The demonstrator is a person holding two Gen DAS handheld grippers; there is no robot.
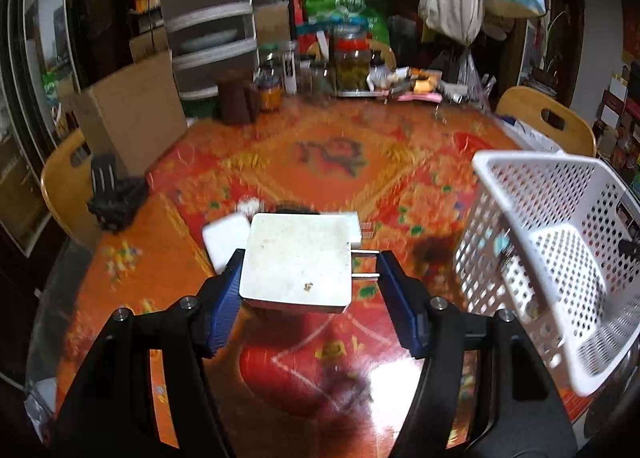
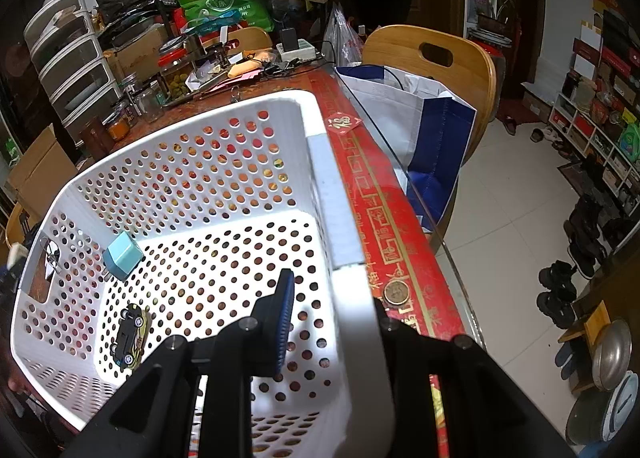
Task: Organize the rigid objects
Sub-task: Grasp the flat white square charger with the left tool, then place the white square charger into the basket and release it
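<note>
My left gripper (image 1: 306, 278) is shut on a white square charger plug (image 1: 298, 260), held above the red patterned table (image 1: 320, 161); its two metal prongs point right against the right finger. A white perforated basket (image 1: 560, 242) stands tilted to the right. My right gripper (image 2: 332, 318) is shut on the basket's near right wall (image 2: 352, 290), one finger inside, one outside. Inside the basket lie a light blue cube charger (image 2: 122, 256) and a small black toy car (image 2: 129, 332).
Other white items (image 1: 224, 236) lie on the table beyond the held plug. A black object (image 1: 112, 193) sits at the left edge. Jars (image 1: 352, 57) and clutter line the far side. Wooden chairs (image 2: 432, 57) stand around; a coin (image 2: 396, 292) lies by the basket.
</note>
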